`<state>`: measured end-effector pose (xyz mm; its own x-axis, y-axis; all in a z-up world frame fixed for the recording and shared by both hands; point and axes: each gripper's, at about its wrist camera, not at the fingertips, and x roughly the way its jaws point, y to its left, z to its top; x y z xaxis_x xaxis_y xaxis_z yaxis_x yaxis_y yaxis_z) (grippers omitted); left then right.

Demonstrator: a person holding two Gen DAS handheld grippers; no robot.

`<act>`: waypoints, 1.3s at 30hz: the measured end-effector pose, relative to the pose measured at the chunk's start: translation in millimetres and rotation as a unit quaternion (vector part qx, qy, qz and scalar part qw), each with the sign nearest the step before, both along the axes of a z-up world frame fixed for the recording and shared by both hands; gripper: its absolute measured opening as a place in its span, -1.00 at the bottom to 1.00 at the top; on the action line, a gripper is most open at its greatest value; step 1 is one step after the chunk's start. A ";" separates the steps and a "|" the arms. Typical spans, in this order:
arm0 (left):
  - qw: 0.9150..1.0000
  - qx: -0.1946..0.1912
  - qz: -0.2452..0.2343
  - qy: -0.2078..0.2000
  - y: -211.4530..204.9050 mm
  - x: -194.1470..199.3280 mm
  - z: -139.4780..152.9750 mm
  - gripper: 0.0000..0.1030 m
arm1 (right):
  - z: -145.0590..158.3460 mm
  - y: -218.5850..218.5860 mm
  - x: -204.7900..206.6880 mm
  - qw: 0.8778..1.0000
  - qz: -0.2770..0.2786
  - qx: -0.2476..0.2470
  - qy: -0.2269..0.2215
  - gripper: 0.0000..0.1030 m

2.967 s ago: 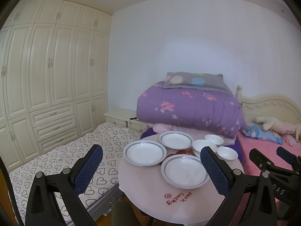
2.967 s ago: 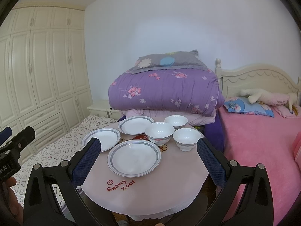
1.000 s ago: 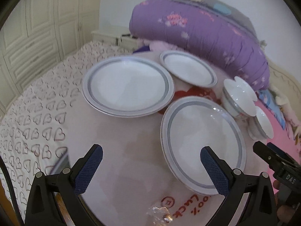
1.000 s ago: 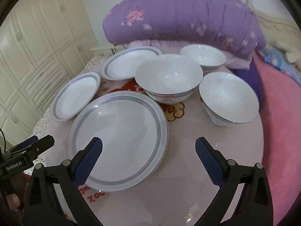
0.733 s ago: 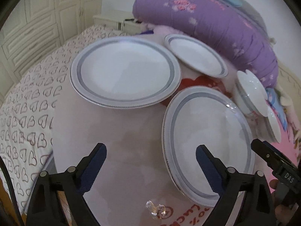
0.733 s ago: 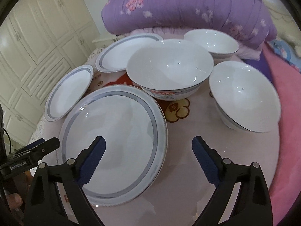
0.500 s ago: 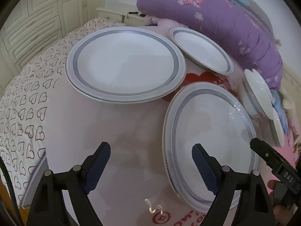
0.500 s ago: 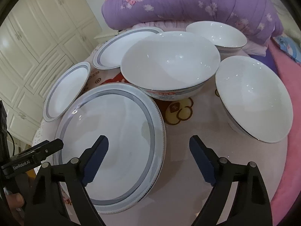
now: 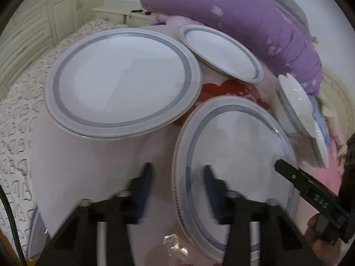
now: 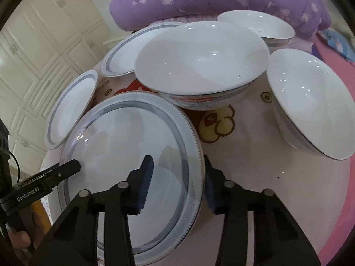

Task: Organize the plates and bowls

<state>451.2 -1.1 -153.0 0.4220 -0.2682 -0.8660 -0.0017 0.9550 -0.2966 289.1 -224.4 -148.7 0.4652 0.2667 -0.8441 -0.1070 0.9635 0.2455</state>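
Three white plates with grey bands and three white bowls sit on a round pink table (image 9: 99, 166). The nearest plate (image 9: 233, 155) (image 10: 128, 146) lies between both grippers. My left gripper (image 9: 178, 177) straddles its left rim, one finger outside and one over the plate; its jaws are closing and the pads are not visibly pressing. My right gripper (image 10: 178, 175) straddles the right rim the same way, jaws closing. A large plate (image 9: 122, 82) lies to the left and a third plate (image 9: 221, 53) at the back. The big bowl (image 10: 199, 62) stands just behind the near plate.
Two more bowls (image 10: 310, 102) (image 10: 257, 26) stand at the right and back right. A folded purple quilt (image 9: 244, 11) rises behind the table. A pink bed (image 10: 337, 210) lies to the right, a heart-patterned mattress (image 9: 17, 115) and cream wardrobe (image 10: 44, 33) to the left.
Both grippers have come down and forward onto the near plate. Their jaws have narrowed from wide apart to a close straddle of the plate's left and right rims.
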 end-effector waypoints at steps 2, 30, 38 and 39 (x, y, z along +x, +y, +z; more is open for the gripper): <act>1.000 -0.017 -0.006 0.004 -0.1 1.2 -3.5 -0.64 | 0.0 -1.4 0.1 1.000 -0.009 -0.006 0.003 -0.38; 0.999 0.002 0.032 -0.030 44.0 -103.0 52.8 -0.62 | 26.7 37.5 -73.6 1.000 0.028 0.013 0.000 -0.57; 0.999 0.009 0.030 -0.007 48.2 -128.1 40.8 -0.58 | 13.4 49.9 -82.3 0.999 0.040 0.003 0.014 -0.57; 1.000 0.008 0.030 -0.003 48.1 -128.5 37.2 -0.58 | 10.3 50.4 -82.4 0.999 0.041 0.000 0.017 -0.57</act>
<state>322.7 47.0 -115.8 0.4412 -0.2280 -0.8679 -0.0569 0.9581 -0.2806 206.7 -174.0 -138.3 0.4125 0.3031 -0.8590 -0.1760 0.9518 0.2513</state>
